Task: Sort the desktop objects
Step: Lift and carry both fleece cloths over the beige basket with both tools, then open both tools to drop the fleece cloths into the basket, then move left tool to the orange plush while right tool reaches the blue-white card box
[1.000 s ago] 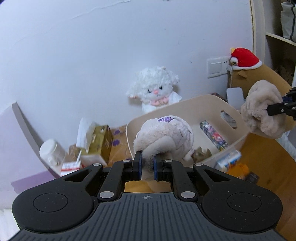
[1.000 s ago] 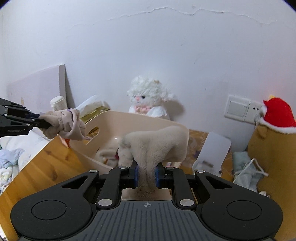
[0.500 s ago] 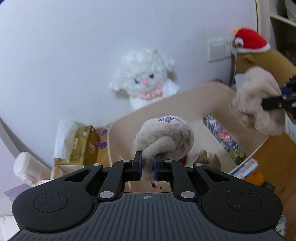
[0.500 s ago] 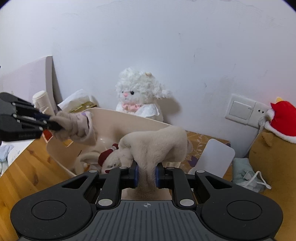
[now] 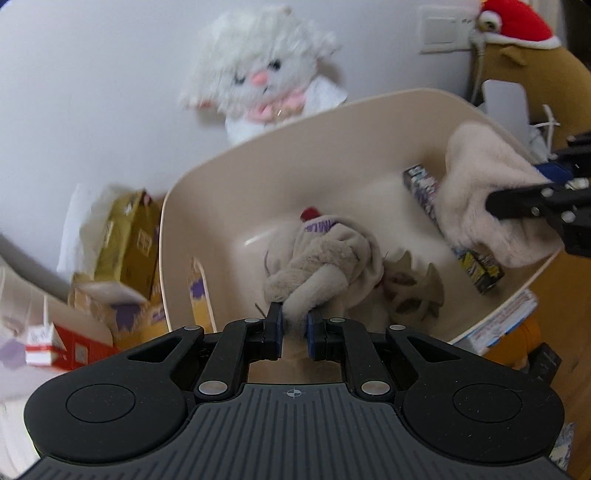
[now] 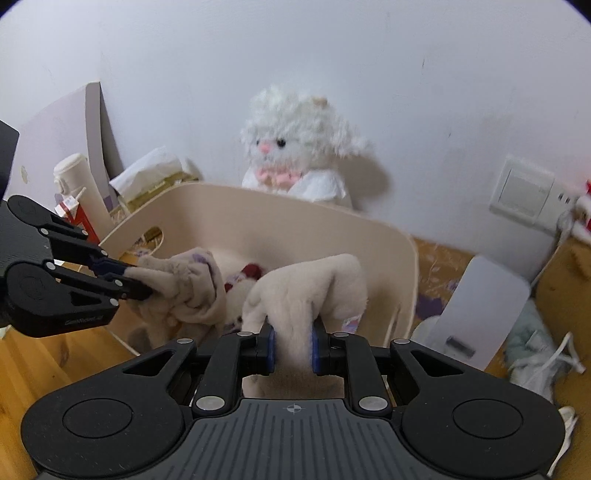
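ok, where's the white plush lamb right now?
The white plush lamb sits against the wall directly behind the beige bin, outside it, top centre in both wrist views, right of the gold tissue box.

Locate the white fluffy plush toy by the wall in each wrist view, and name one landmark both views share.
Left wrist: white plush toy sits top centre, behind the beige bin's far rim.
Right wrist: white plush toy sits centre, above the bin's back wall.
Shared landmark: the wall switch.
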A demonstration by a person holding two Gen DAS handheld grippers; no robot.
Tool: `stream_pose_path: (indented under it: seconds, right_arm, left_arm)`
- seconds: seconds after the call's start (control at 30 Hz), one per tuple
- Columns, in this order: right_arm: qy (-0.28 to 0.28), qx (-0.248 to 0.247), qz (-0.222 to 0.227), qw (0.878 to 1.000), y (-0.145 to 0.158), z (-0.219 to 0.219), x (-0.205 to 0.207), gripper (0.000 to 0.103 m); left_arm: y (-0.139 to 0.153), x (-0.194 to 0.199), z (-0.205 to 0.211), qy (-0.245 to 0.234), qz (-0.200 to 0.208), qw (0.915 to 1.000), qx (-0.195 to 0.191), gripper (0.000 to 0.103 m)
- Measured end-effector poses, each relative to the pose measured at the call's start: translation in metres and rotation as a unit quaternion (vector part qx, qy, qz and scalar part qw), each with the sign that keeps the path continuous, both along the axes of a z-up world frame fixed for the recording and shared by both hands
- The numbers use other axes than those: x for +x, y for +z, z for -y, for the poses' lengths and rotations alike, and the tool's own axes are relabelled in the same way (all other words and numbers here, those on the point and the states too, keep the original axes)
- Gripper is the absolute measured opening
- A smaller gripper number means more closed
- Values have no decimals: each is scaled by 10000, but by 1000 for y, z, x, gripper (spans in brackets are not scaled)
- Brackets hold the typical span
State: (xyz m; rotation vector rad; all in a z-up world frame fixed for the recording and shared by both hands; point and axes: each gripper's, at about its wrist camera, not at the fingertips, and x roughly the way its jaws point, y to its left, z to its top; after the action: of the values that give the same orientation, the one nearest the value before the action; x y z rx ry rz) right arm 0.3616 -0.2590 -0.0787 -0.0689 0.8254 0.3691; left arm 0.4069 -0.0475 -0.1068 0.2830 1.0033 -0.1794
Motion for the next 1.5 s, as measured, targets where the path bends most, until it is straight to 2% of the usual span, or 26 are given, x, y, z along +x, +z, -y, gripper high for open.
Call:
stream_pose_path:
  seconds: [0.13, 0.17, 0.2, 0.23, 0.27, 0.3, 0.37, 0.47, 0.63, 0.83, 1.27, 1.4, 1.5]
  right_arm:
    - [-56, -46, 4, 10000, -3, 0, -1, 34]
    - [-65, -50, 43, 10000, -2, 1, -2, 40]
    - [-71, -43, 70, 9999, -1, 2, -3, 44]
    - [-81, -32, 97, 9999, 0, 3, -4, 53]
    - [-97, -31, 127, 9999, 2, 4, -5, 61]
    - [-111, -37, 162, 9998, 4, 5, -7, 63]
    - [-127, -36, 201, 9997, 8, 6, -9, 73]
    - [-177, 52, 270, 9995, 14, 9, -14, 87]
    - [-233, 111, 417, 9988, 26, 10, -22, 103]
    - [-208, 150, 501, 9984, 39, 9, -35, 103]
    - [-678, 355, 484, 9959, 50, 29, -61, 103]
    - [-776, 252, 547, 9952, 50, 29, -69, 103]
    - [-824, 359, 524, 9946, 52, 30, -77, 103]
  left_arm:
    - [-3, 1, -4, 106, -86, 9999, -18, 19]
    - [-2, 1, -5, 157, -63, 9999, -24, 29]
    - [0, 0, -5, 203, -31, 9998, -28, 45]
    - [2, -2, -4, 257, 17, 9997, -30, 55]
    - [6, -3, -4, 320, 95, 9994, -31, 70]
    - [9, -5, -4, 357, 186, 9992, -37, 77]
    - [15, -7, -4, 351, 326, 9988, -58, 78]
    - [20, -10, 0, 227, 332, 9992, -77, 80]
    - [27, -20, 7, 28, 429, 9991, -52, 81]
    - [40, -34, 8, -72, 626, 9980, -8, 81]
    - [60, -62, -8, 171, 711, 9972, -169, 82]
    - [67, -73, -15, 313, 603, 9969, -388, 82]
    - [72, -83, -19, 449, 465, 9961, -603, 83]
